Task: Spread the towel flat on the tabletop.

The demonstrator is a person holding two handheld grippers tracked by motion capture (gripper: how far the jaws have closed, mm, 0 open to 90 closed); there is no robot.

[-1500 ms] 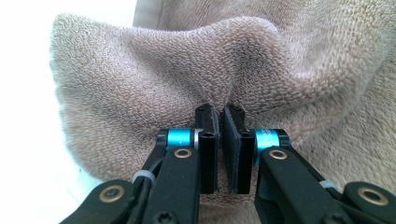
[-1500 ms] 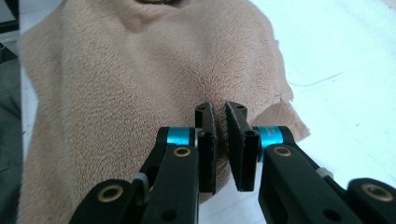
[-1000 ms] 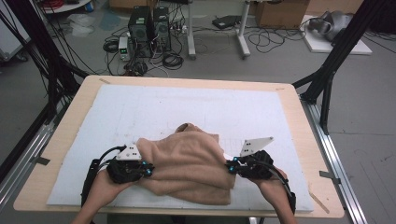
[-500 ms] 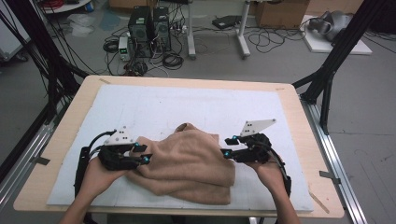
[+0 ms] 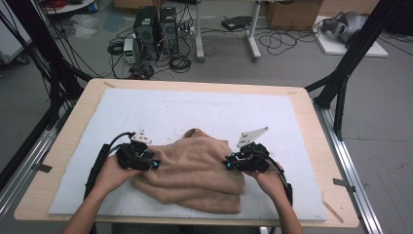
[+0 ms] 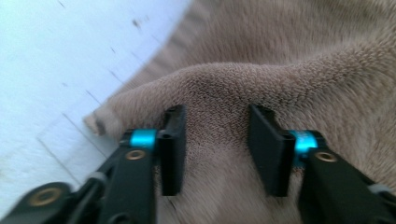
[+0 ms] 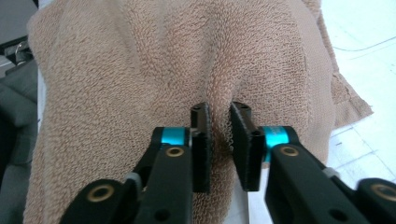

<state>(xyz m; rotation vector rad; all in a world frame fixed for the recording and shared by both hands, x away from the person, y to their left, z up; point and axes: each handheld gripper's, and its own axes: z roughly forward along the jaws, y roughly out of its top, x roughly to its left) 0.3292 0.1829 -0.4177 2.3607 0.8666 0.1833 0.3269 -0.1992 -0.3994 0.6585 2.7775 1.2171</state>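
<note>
A tan towel (image 5: 195, 173) lies bunched up at the near side of the counter (image 5: 311, 112), on a white mat (image 5: 195, 109). The left claw (image 5: 155, 165) sits at the towel's left edge. Its jaws have just been closing, with a fold of towel between them, but they stand partly open and do not pinch yet. The right claw (image 5: 228, 165) has just closed and pinches a ridge of towel tight. I think both hands want to lift it by its sides. Nothing blocks them. Far off, cables (image 5: 180, 61) lie on the floor.
</note>
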